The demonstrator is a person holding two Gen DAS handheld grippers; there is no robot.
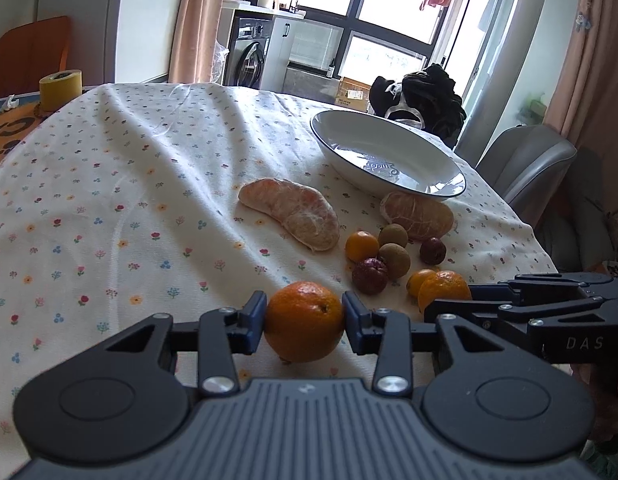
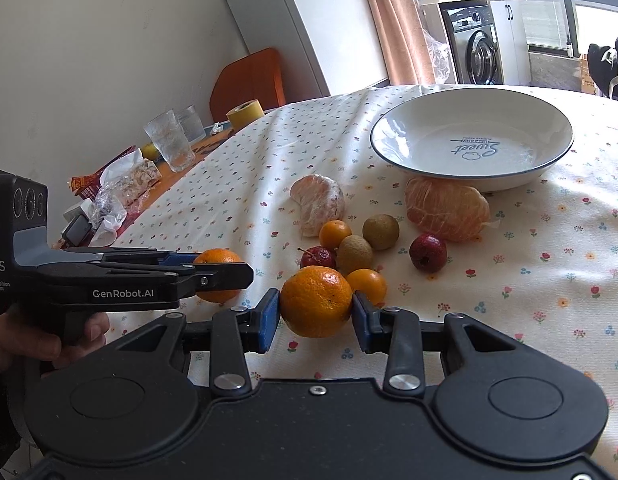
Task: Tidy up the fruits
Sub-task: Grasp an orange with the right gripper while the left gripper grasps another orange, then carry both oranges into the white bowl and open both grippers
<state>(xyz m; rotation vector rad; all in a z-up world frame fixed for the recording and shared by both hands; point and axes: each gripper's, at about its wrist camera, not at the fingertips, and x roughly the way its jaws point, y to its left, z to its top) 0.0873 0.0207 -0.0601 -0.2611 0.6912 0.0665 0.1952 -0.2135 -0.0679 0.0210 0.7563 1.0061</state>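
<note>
My left gripper (image 1: 304, 312) is shut on a mandarin (image 1: 304, 322) low over the flowered tablecloth, near the front edge. My right gripper (image 2: 316, 310) is shut on a second mandarin (image 2: 316, 301) just to its right. Each view shows the other gripper from the side: the right gripper (image 1: 453, 296) and the left gripper (image 2: 213, 268). Beyond them lie two peeled citrus pieces (image 1: 293, 216) (image 1: 419, 214), two kumquats (image 1: 361, 245), two brown longans (image 1: 395, 260) and two small red fruits (image 1: 369, 276). A white plate (image 1: 369, 140) (image 2: 429, 136) with a dark rim stands empty behind the fruits.
A yellow tape roll (image 1: 60, 89), two glasses (image 2: 171, 146) and crumpled wrappers (image 2: 117, 184) crowd the table's left end. A grey chair (image 1: 525, 168) and a chair with black clothes (image 1: 425, 96) stand past the right edge. A hand (image 2: 41, 340) holds the left gripper's handle.
</note>
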